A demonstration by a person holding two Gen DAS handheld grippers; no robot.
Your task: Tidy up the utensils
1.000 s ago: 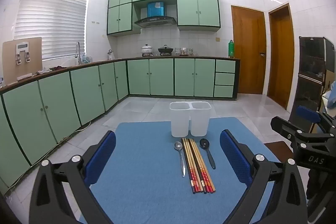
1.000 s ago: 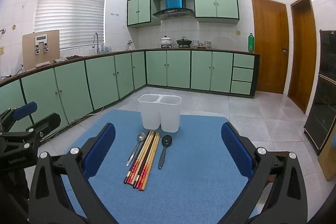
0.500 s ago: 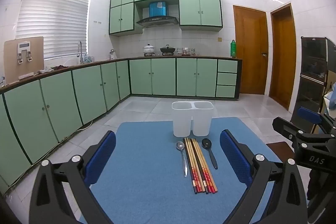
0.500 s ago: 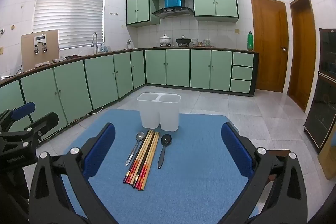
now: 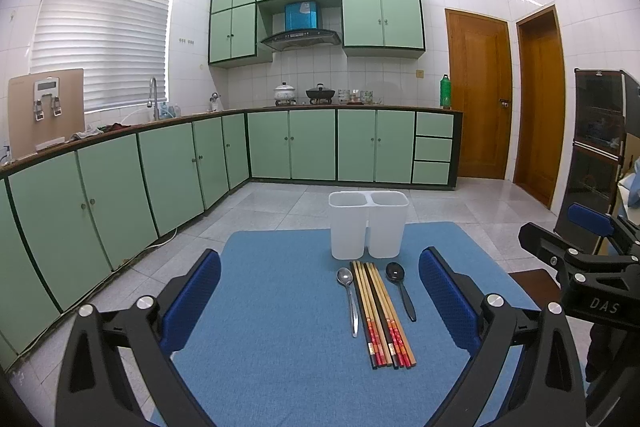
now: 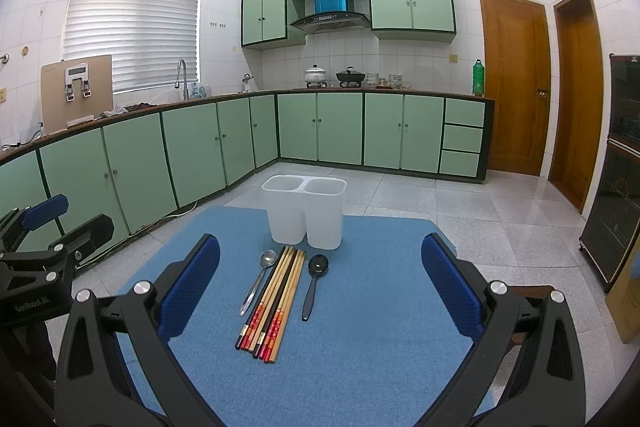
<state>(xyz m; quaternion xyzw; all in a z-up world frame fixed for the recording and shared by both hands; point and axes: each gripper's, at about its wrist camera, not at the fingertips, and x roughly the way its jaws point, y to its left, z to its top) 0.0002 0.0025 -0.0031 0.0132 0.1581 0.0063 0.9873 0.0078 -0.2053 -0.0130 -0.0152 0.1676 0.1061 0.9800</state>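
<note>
Blue cloth covers the counter (image 5: 280, 367), and on it every utensil still lies flat, so by my reading the sorting has not begun. A white holder (image 5: 368, 225) with two compartments stands upright at the far edge; both compartments look empty. Just in front of it lie a metal spoon (image 5: 349, 297), a tight bundle of chopsticks (image 5: 380, 315) and a black spoon (image 5: 400, 289), side by side, handles pointing back toward the cameras. The left gripper (image 5: 320, 307) and the right gripper (image 6: 320, 299) both hover above the near part of the cloth, each with its fingers (image 6: 448, 279) spread wide apart and holding nothing. The likely first step is a pick, and doing it well means choosing one piece rather than raking several: the two spoons sit apart from the bundle, so either is the cleaner start. I would come down along the handle, fingers straddling it across its narrow width, and close near the middle so the bowl end does not tip. The chopsticks touch one another and may roll or fan out if nudged. Each kind probably belongs in its own compartment, dropped in upright.
</note>
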